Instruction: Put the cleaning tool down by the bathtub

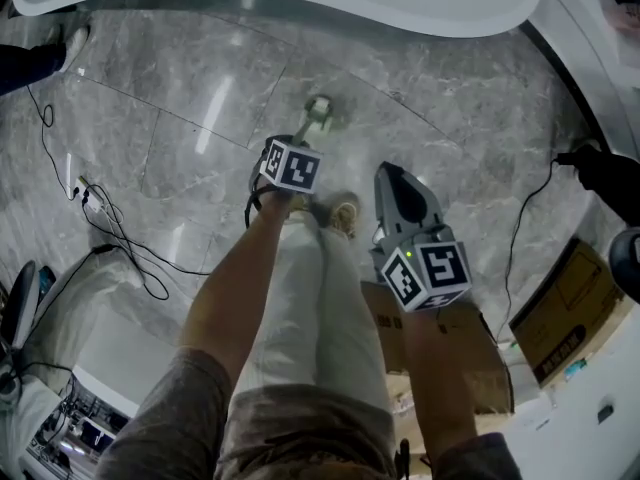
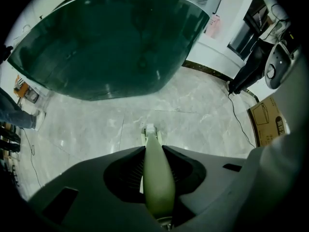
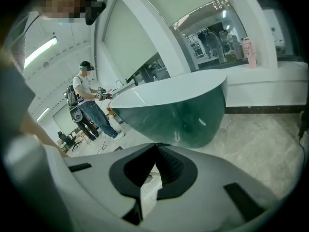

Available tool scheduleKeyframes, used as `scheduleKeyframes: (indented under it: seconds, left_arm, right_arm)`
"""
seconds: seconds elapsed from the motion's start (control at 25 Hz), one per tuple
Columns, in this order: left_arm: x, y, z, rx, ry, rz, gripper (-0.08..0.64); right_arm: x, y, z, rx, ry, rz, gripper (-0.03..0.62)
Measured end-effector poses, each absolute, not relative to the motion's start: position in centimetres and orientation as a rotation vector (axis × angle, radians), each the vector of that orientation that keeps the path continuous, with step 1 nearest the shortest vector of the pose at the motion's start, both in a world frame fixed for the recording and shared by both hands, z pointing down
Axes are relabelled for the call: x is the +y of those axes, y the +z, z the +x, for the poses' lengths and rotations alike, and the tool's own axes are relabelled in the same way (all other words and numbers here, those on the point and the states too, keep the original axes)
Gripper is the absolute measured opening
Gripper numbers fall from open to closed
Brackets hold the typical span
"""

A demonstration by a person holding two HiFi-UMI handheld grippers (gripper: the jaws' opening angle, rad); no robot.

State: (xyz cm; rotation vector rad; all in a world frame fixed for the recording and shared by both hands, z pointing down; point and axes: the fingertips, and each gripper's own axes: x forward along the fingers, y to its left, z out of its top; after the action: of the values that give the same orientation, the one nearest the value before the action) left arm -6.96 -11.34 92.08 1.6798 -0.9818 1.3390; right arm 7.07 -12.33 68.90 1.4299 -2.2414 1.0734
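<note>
Far left: loose cables (image 1: 120, 233) trail over the grey marble floor (image 1: 200, 108), well apart from the work.

Left of centre: the left gripper (image 2: 153, 151) points steeply down. Its jaws are pinched on the pale green handle of the cleaning tool (image 2: 157, 178), which runs straight out between the pads. The tool's small head (image 1: 320, 110) hangs low over the floor, on the near side of the bathtub (image 2: 111, 42) and close to its dark green wall. Whether the head touches the marble, I cannot tell.

Step in hand, as I judge it: the set-down, with most of the task done.
- Bring the head down gently until the marble takes its weight.
- Then tip the handle over and lay it flat alongside the tub, not across the walkway.
- Keep the pinch firm until the tool is supported along its length. A smooth, tapered handle is likely to slip or roll if freed early.
- Spread the jaws wide and draw straight back along the handle, so a pad does not drag it.
- Mind the person's shoe (image 1: 343, 215) just behind the drop spot.

Right of centre: the right gripper (image 3: 155, 145) is held off to the side, its jaw tips pressed together with nothing between them. It is best kept there.

Far right: a cardboard box (image 1: 560, 313), well clear.
</note>
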Motion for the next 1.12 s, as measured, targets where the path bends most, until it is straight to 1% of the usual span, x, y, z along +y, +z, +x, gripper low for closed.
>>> scheduleKeyframes:
  seconds: [0.48,0.96,1.12]
  left_arm:
    - [-11.4,94.8,-6.6,-0.917,1.459,1.606,0.117]
    - [-10.9,95.0,-6.3,-0.960,1.441,1.582,0.122]
    - [-10.9,94.4,-5.8,-0.976,1.400,1.616,0.157]
  right_arm:
    - [-11.4,69.9,7.0,-2.210,1.108,1.436,0.000]
    - [-11.2,70.3,6.8,-2.212,1.120,1.434,0.000]
    - [-11.2,69.9,6.7,-2.221,1.122,1.432,0.000]
